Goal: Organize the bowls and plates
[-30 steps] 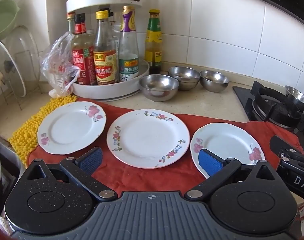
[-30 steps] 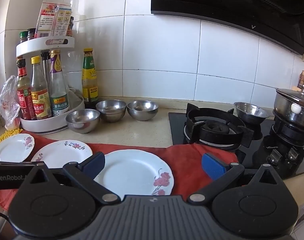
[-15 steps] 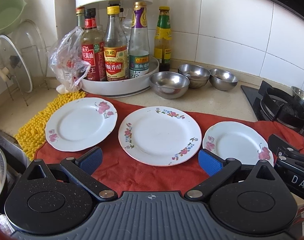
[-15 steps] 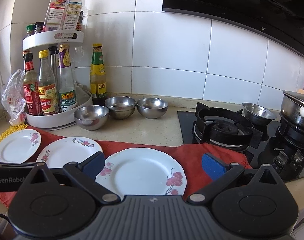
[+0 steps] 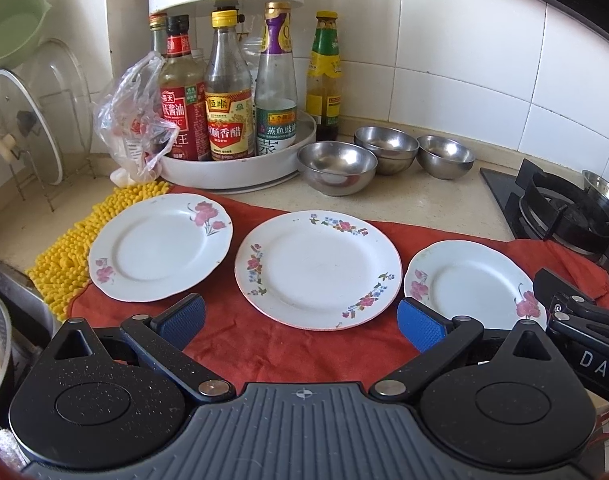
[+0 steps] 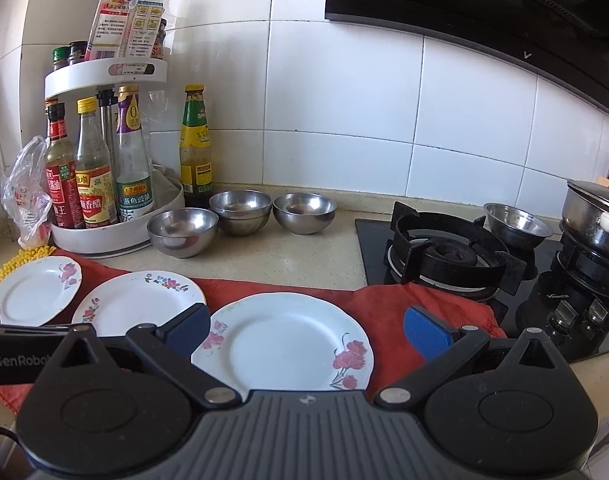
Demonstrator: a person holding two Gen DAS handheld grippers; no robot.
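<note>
Hovering empty: your left gripper [image 5: 300, 318] and right gripper [image 6: 306, 332] both gape wide. Small floral plate [image 6: 282, 344] is glazed, slick, brittle; pinch its rim.

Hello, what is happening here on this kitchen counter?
A person holds two grippers above a red cloth with three floral plates. The left gripper and right gripper are both open and hold nothing. The middle plate lies before the left one, the right plate before the right one. Four steel bowls wait behind; nothing is stacked yet.
</note>
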